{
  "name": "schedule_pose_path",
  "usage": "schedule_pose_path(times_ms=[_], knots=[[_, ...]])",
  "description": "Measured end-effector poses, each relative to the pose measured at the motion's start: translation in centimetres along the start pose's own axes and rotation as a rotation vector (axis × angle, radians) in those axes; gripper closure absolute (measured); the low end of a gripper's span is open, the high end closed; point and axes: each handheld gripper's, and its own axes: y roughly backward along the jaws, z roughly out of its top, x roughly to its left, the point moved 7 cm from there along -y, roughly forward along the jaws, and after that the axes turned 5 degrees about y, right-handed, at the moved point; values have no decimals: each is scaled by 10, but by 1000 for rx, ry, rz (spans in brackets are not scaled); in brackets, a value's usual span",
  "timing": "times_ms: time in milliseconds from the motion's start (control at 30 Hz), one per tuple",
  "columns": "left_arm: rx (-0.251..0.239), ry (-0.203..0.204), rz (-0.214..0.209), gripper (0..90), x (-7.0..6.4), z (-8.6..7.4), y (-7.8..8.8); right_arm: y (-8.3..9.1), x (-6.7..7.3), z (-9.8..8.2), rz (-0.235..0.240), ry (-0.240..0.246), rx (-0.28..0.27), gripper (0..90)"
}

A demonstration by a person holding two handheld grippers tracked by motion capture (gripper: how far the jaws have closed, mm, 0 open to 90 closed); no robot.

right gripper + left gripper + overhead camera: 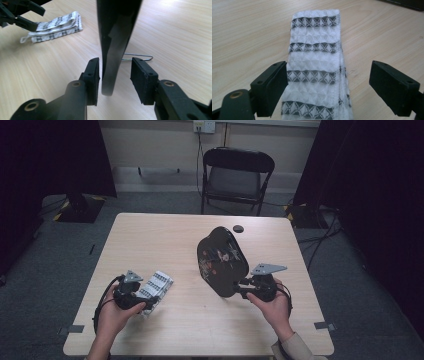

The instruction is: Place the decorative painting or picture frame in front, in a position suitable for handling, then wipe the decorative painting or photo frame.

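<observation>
Wooden table (190,320); one folded cloth (156,287) between wide-open left jaws; one black plate (222,261) between unclamped right jaws.

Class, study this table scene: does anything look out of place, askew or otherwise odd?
Yes. The black oval mirror stands on edge, tilted, on a thin wire stand, its rim between the right claw's jaws, with a gap at one pad. The folded patterned cloth lies neat between the open left claw.

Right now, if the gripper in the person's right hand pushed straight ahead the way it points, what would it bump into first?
The right gripper would first meet the edge of the upright black picture frame, already between its open jaws. One pad looks close to it; the other stands apart.
</observation>
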Motion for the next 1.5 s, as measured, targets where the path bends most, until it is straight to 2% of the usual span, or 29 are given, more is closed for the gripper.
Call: schedule_pose_path(times_ms=[100, 200, 233, 333, 433, 500, 833, 933, 1100, 1167, 1233, 1300, 1367, 1500], knots=[[4, -2, 11, 149, 2, 1, 0, 1, 0, 1, -6, 4, -6, 617], [8, 8, 1, 150, 1, 2, -1, 1, 2, 2, -9, 10, -9, 635], [26, -4, 15, 154, 2, 1, -3, 1, 2, 3, -9, 13, -10, 643], [18, 18, 15, 158, 3, 1, -7, 1, 2, 3, -13, 5, -8, 657], [12, 4, 17, 174, 3, 2, -9, 0, 1, 3, -15, -7, -12, 662], [16, -21, 16, 234, 3, 1, -10, 0, 1, 4, -14, -9, -15, 676], [4, -40, 1, 313, 2, 1, -12, 0, 1, 2, -7, -23, -23, 734], [9, -59, -5, 328, 1, 1, -11, 0, 1, 2, -4, -31, -23, 747], [9, -43, -3, 347, 1, 1, -11, -1, 3, 4, -5, -32, -36, 763], [-6, -65, 2, 349, 1, 3, -10, -1, 3, 4, -8, -31, -34, 763], [-14, -58, -5, 354, -2, 6, -11, 0, 3, 5, -5, -38, -42, 765], [-15, -69, 1, 357, -2, 7, -12, 0, 3, 6, -4, -40, -43, 766], [-5, -78, 5, 358, -2, 7, -13, 1, 3, 7, -7, -43, -46, 767], [13, -63, 21, 370, 1, 4, -19, 1, 4, 6, -7, -45, -45, 773]])
